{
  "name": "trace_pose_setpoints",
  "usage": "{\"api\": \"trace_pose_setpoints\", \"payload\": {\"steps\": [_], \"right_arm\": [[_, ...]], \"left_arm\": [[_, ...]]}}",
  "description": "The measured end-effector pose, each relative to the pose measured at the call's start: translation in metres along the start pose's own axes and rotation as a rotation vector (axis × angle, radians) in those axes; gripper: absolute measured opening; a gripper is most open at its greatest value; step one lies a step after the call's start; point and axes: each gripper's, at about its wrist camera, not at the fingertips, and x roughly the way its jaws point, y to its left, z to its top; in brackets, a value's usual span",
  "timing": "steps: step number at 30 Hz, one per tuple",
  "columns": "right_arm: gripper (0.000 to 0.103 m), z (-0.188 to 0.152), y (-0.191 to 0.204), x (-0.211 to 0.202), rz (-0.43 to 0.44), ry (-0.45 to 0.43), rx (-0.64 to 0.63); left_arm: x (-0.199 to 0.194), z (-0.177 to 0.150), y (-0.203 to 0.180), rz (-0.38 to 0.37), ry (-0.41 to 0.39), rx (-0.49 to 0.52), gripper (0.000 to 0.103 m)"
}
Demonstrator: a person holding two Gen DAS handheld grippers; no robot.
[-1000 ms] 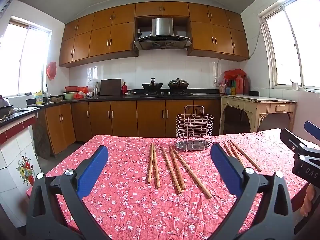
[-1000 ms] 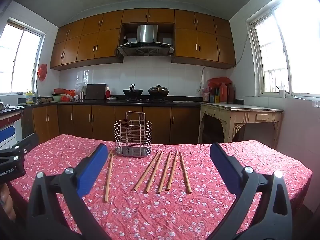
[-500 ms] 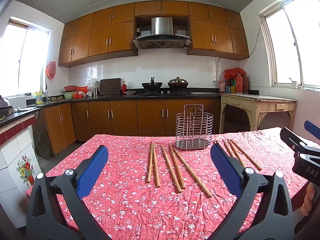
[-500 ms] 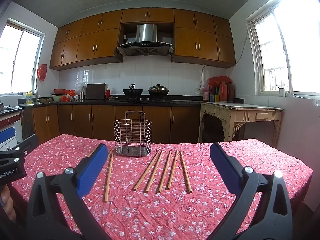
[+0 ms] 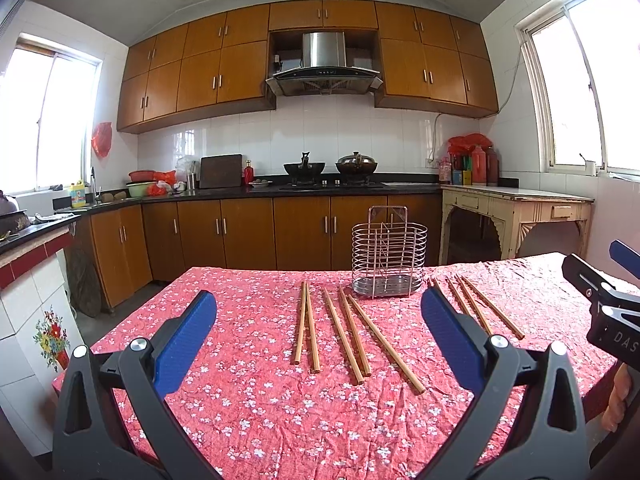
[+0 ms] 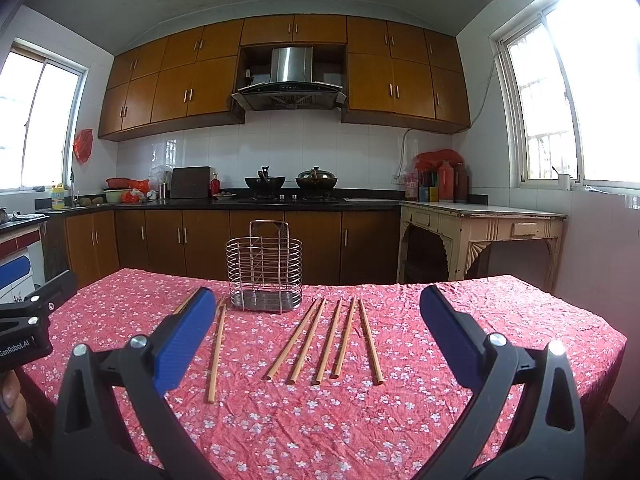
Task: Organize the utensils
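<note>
Several wooden chopsticks (image 5: 343, 329) lie loose on a table with a red flowered cloth (image 5: 256, 404), in front of a wire utensil basket (image 5: 389, 253). More chopsticks (image 5: 486, 307) lie to its right. My left gripper (image 5: 318, 340) is open and empty, held above the near part of the cloth. In the right wrist view the basket (image 6: 264, 266) stands at the far middle, with several chopsticks (image 6: 332, 340) before it and one (image 6: 216, 354) to the left. My right gripper (image 6: 318, 342) is open and empty above the cloth.
The right gripper's body (image 5: 608, 312) shows at the left view's right edge. The left gripper's body (image 6: 28, 324) shows at the right view's left edge. Kitchen cabinets (image 5: 248, 236) and a cream side table (image 5: 516, 220) stand beyond the table.
Both grippers have drifted very slightly; the chopsticks and the basket have not moved. Both grippers stay open.
</note>
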Motion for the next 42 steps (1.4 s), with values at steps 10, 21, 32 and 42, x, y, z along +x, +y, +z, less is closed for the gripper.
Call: {"api": "trace_pose_setpoints", "payload": {"steps": [10,21,32,42], "right_arm": [[0.099,-0.008,-0.005,0.008,-0.001,0.003,0.002],[0.099,-0.010,-0.005,0.009,-0.001,0.004,0.003],[0.099,-0.010,-0.006,0.009,-0.001,0.005,0.004],[0.099,-0.012,-0.004,0.010,-0.003,0.009,0.004]], "left_arm": [[0.003,-0.002,-0.001,0.001,0.003,0.000,0.101],[0.003,-0.005,-0.001,0.002,0.007,-0.001,0.101],[0.004,-0.006,-0.001,0.001,0.010,-0.001,0.101],[0.003,-0.008,0.001,0.007,0.015,-0.002,0.101]]}}
